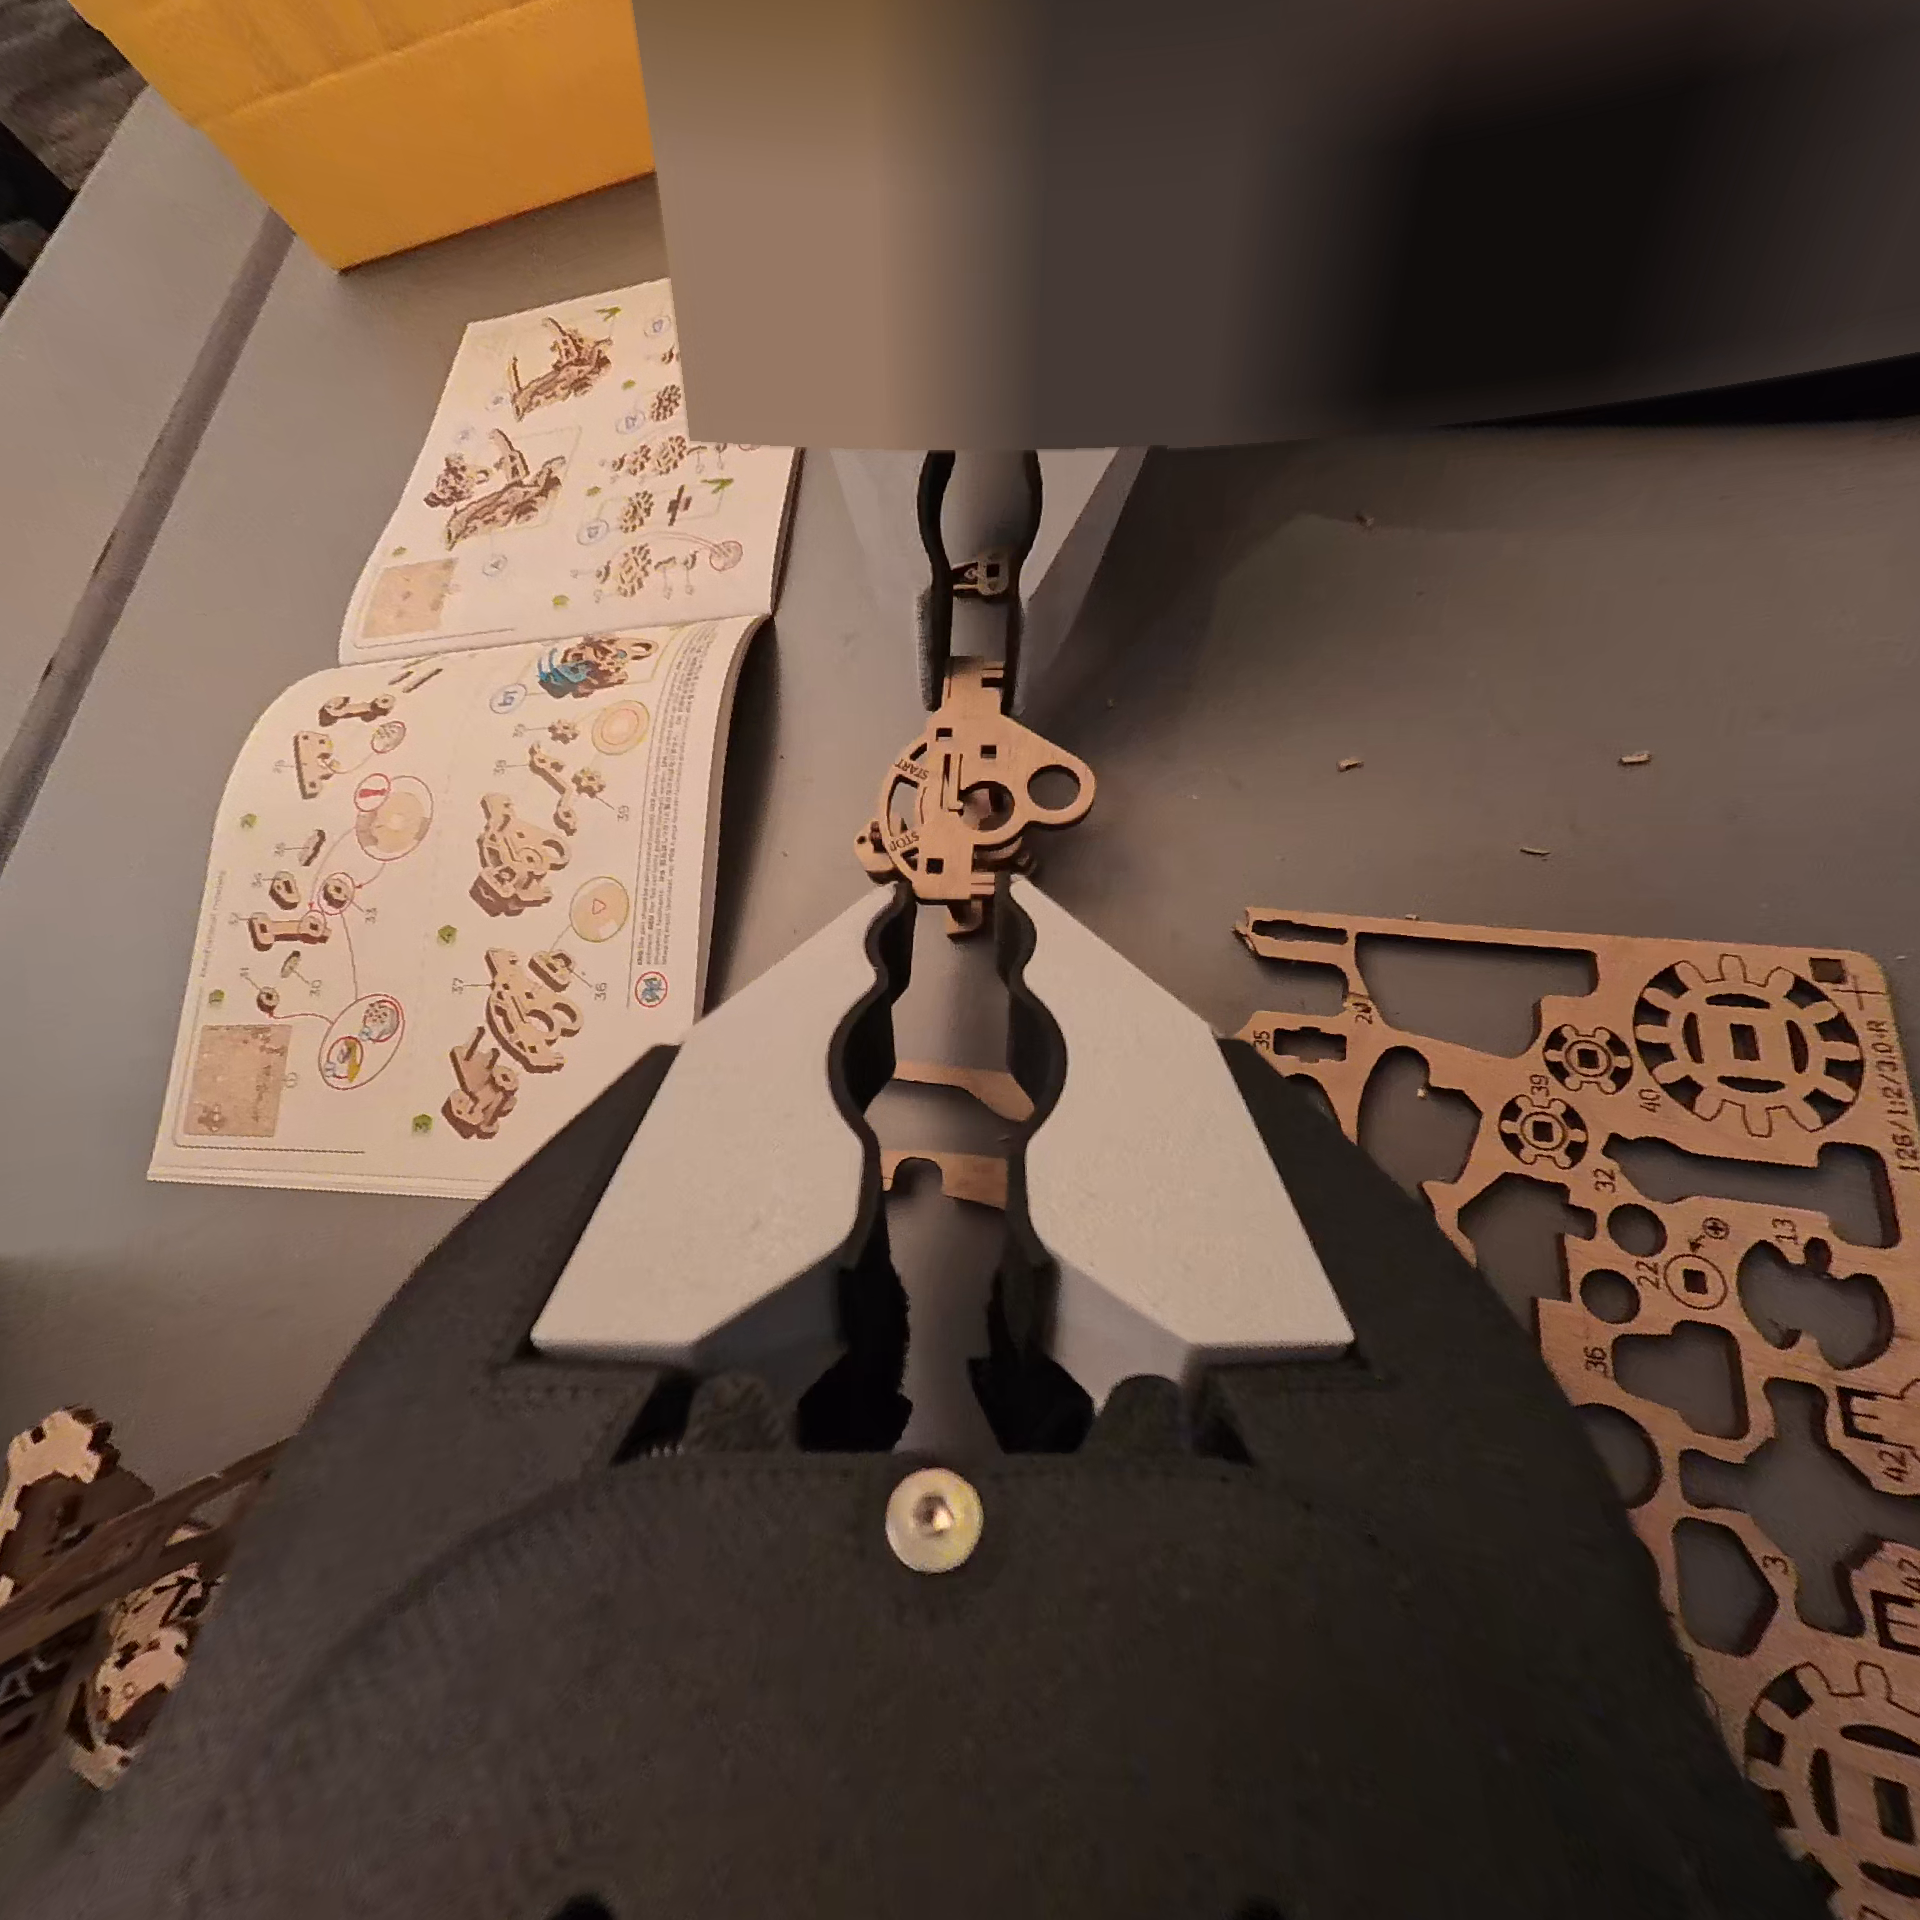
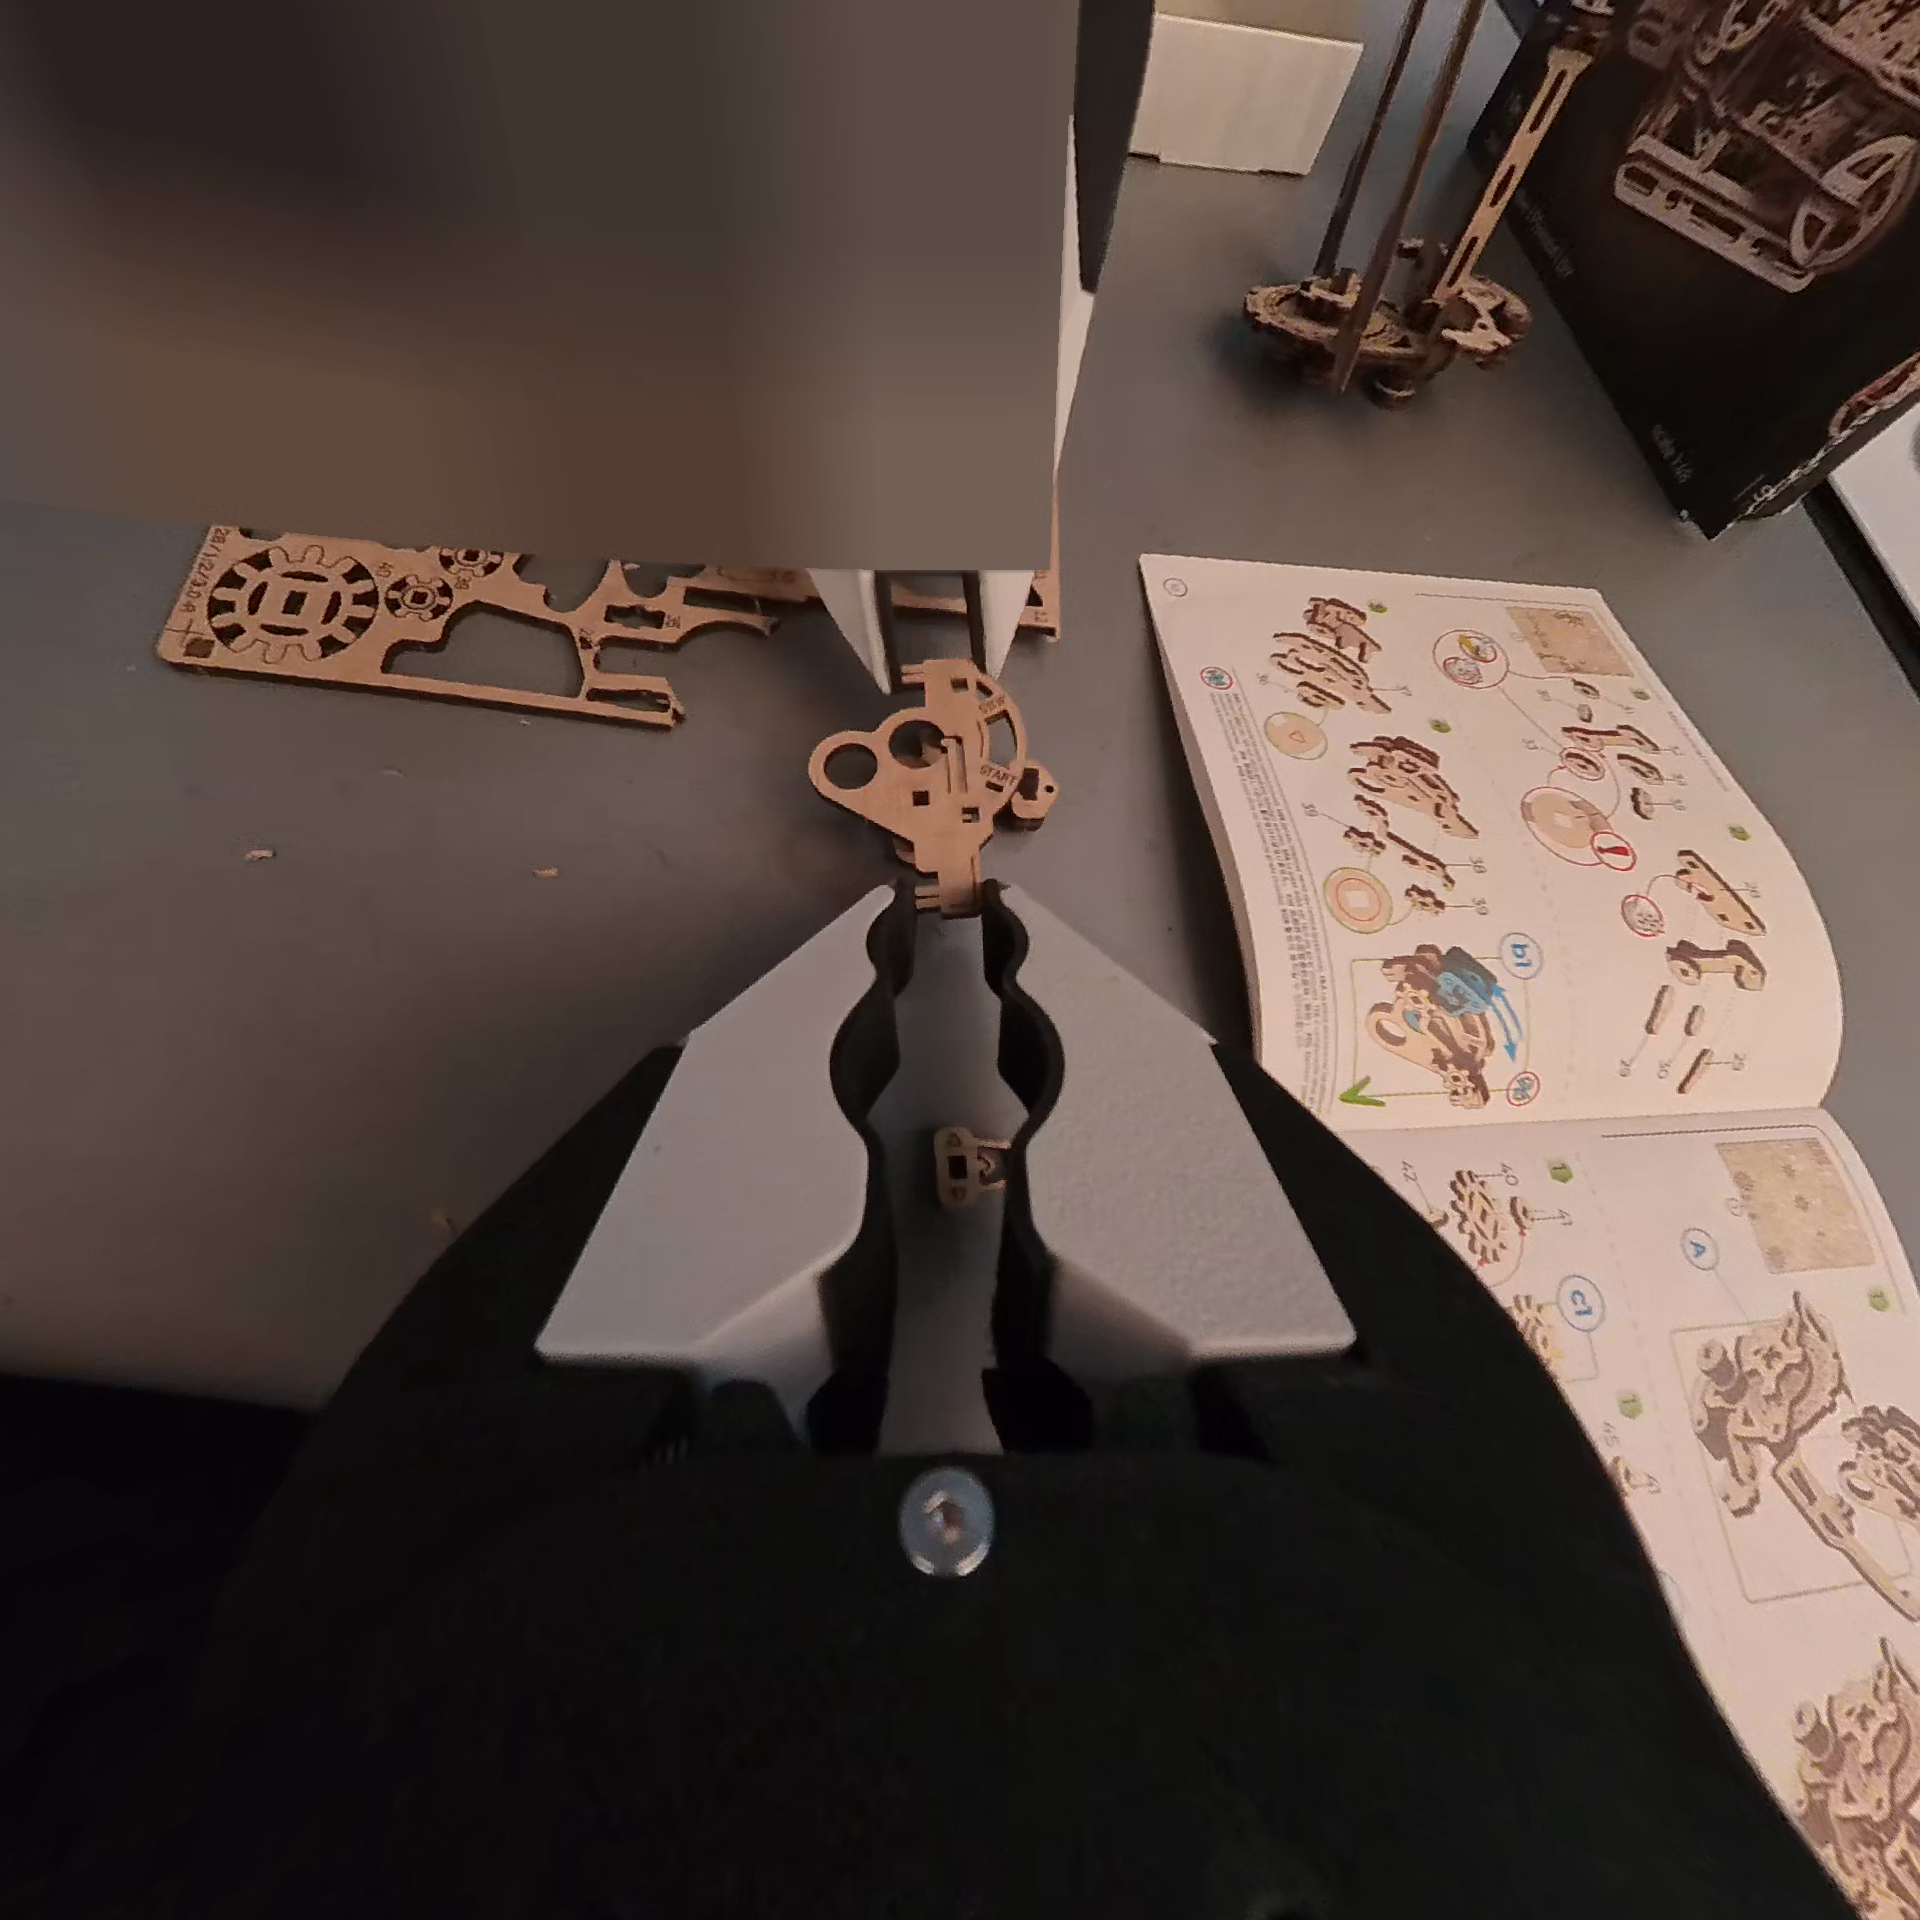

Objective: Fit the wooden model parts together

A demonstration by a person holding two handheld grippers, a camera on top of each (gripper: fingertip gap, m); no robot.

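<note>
A small wooden assembly (image 1: 966,810) with a round dial plate and a ring lug hangs above the grey table between my two grippers, which face each other. My left gripper (image 1: 951,906) is shut on its near end. My right gripper (image 2: 945,896) is shut on a tab at the other end of the wooden assembly (image 2: 925,779). The right gripper's fingers (image 1: 940,613) show beyond the assembly in the left wrist view. The left gripper's fingers (image 2: 862,623) show beyond it in the right wrist view. A tiny wooden part (image 2: 966,1169) shows in the gap between the right fingers; I cannot tell whether it is pinched.
A laser-cut wooden parts sheet (image 1: 1558,1143) lies on the table (image 1: 1455,675) right of my left gripper; it also shows in the right wrist view (image 2: 416,634). An open instruction booklet (image 1: 468,883) (image 2: 1507,883) lies opposite. Also present: a yellow box (image 1: 416,125), a built model (image 2: 1382,301), a black box (image 2: 1714,208). The grippers' ends are close to 4 cm from one another.
</note>
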